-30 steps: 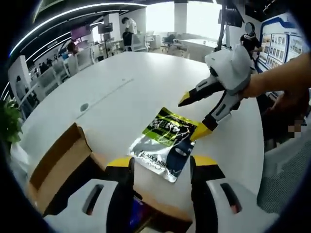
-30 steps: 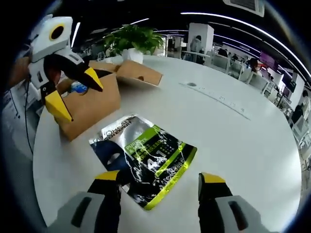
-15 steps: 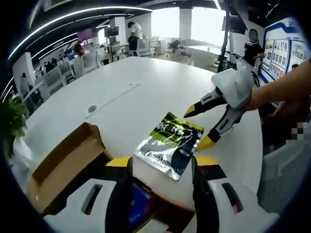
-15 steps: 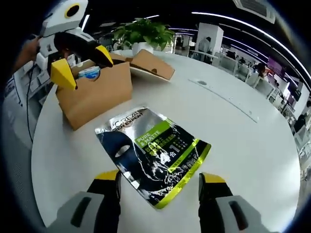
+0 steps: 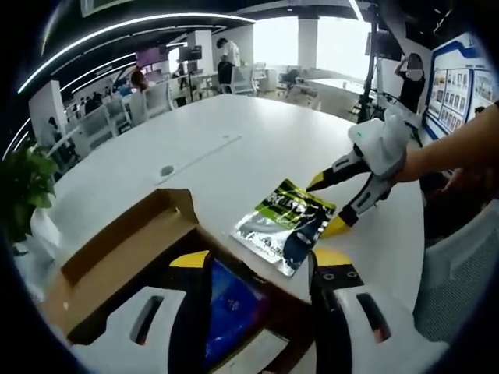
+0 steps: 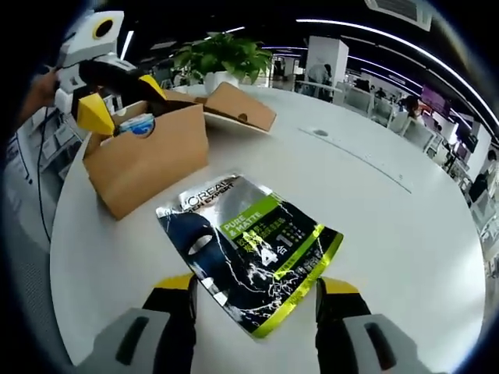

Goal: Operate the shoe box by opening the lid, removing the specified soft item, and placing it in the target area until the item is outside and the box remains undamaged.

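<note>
The brown cardboard shoe box (image 5: 117, 245) stands open on the white table, its lid flap (image 6: 238, 105) folded back. A blue packet (image 5: 230, 308) lies inside it, right under my left gripper (image 5: 261, 265), which is open above the box opening. In the right gripper view the left gripper (image 6: 125, 101) hovers over the box (image 6: 148, 160) with its jaws apart. A silver, green and black sachet (image 6: 249, 249) lies flat on the table beside the box. My right gripper (image 6: 257, 288) is open just behind its near edge. In the left gripper view the right gripper (image 5: 327, 206) stands open at the sachet (image 5: 284, 226).
A potted plant (image 6: 222, 58) stands behind the box near the table edge. The round white table (image 6: 390, 226) stretches wide beyond the sachet. Chairs, desks and people stand further back in the office. A person's arm (image 5: 452, 152) comes in from the right.
My left gripper has come forward over the open box, so the blue packet inside now shows between its jaws. The right gripper has stayed open by the sachet, which has not moved.
</note>
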{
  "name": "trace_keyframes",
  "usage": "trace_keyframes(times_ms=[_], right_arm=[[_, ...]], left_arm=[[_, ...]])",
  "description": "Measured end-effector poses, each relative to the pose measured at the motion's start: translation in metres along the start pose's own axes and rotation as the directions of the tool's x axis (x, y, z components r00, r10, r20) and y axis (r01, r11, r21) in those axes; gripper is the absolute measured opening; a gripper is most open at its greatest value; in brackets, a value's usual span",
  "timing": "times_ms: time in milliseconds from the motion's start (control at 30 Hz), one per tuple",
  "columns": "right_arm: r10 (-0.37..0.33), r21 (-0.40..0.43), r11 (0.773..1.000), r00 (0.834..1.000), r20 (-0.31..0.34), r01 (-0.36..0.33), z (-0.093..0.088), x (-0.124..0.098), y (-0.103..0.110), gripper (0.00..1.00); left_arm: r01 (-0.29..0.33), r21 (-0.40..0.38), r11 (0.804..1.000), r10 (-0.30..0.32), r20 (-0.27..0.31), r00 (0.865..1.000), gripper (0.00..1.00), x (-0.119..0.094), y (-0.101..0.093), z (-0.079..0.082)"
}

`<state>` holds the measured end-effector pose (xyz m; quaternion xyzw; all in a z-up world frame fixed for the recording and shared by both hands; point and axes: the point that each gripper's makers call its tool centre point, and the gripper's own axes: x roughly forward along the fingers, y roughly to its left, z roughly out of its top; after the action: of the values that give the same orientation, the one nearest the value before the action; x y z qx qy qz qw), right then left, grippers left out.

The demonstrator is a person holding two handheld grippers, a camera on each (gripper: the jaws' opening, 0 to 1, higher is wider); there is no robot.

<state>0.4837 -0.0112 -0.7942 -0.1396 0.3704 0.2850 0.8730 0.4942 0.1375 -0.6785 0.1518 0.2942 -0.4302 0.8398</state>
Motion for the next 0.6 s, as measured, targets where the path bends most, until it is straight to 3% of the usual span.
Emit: trace_keyframes(times_ms=[600], right_arm=[[0.001,0.004,1.000,1.000,0.013,-0.001,0.012,0.009,0.009,0.61]], left_arm=[[-0.070,-0.046,0.996,0.071,0.009,0.997,0.50,-0.028,0.033,-0.017]])
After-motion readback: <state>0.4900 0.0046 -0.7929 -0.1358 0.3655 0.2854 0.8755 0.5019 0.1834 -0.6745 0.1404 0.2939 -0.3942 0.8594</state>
